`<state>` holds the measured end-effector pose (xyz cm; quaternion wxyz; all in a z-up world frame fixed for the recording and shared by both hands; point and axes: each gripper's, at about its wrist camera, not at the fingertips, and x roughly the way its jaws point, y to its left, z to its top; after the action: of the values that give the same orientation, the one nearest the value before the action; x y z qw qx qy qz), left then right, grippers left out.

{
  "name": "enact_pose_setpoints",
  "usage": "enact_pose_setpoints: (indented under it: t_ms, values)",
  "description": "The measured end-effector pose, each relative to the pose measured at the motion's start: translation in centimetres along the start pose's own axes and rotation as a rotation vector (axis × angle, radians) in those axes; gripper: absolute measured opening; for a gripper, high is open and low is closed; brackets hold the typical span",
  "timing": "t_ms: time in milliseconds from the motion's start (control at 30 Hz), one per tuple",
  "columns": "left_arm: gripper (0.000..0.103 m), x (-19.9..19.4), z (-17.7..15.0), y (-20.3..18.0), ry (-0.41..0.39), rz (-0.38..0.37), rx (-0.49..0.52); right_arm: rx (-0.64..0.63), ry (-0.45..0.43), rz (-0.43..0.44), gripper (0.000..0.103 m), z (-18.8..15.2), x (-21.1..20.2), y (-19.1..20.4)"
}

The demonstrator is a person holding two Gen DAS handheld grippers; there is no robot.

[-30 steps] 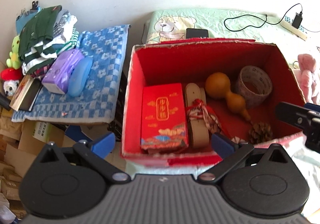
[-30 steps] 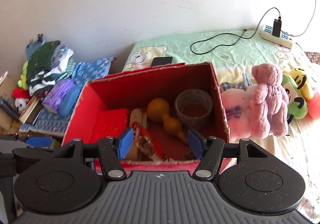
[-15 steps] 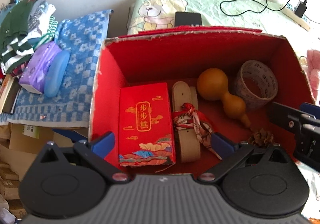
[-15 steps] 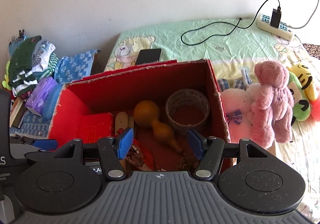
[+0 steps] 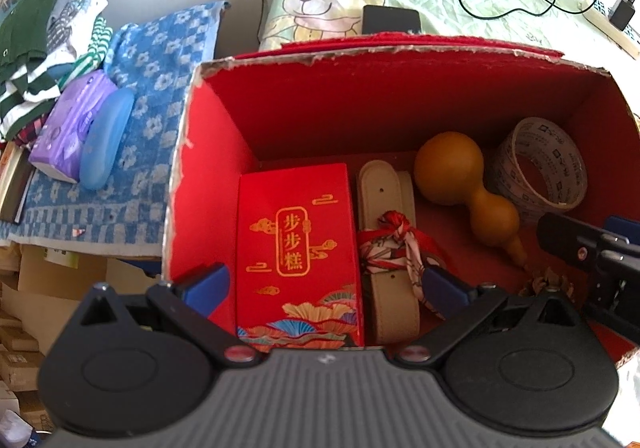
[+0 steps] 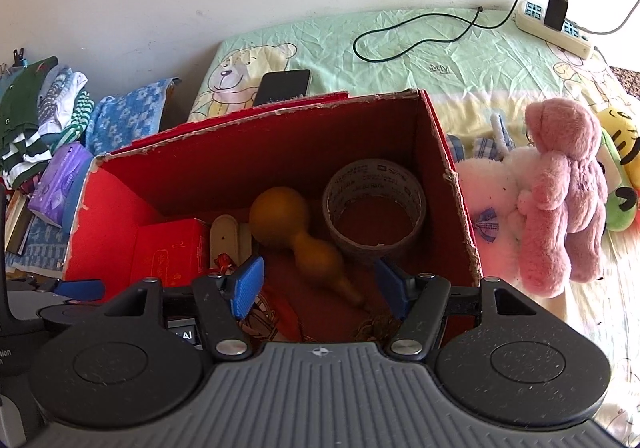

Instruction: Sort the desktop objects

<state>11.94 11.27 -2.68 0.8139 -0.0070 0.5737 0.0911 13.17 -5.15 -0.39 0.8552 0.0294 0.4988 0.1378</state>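
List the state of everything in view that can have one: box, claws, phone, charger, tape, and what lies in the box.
red box: open, lid off
left claw: open, empty
right claw: open, empty
gift carton: closed, lying flat
gourd: lying on its side
tape roll: tilted, resting against the box wall
belt: lying flat, a red tassel across it
phone: screen dark
charger: plugged into the power strip

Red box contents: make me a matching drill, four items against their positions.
Items:
1. red gift packet
2. gourd
3. tape roll
4. phone

Positions:
A. far right corner inside the red box
B. on the bedsheet behind the box
C. left side of the box floor
D. between strap and tape

Pairs: 1-C, 2-D, 3-A, 4-B
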Motion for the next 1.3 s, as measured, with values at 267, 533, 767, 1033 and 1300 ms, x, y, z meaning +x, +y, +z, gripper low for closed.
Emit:
enact_pose_setpoints:
  t_ms: [267, 533, 767, 1033, 1300]
  values:
    - [0.102, 0.5, 0.2, -0.1, 0.002, 0.004, 0.009, -0.016, 0.012, -0.028, 0.065, -0.1, 0.6, -0.1]
    - [0.102, 0.6, 0.3, -0.1, -0.021, -0.006, 0.022, -0.015, 0.021, -0.063, 0.065, -0.2, 1.2, -0.4]
    - [0.102, 0.6, 0.2, -0.3, -0.029, -0.012, 0.034, -0.029, 0.014, -0.094, 0.066, 0.1, 1.4, -0.4]
    - [0.102, 0.9, 0.3, -0.8, -0.017, -0.023, 0.032, -0.051, 0.01, -0.109, 0.066, 0.3, 1.5, -0.3]
    - [0.102, 0.8, 0.7, -0.7, -0.019, -0.032, -0.006, -0.051, -0.015, -0.106, 0.071, 0.9, 1.3, -0.3]
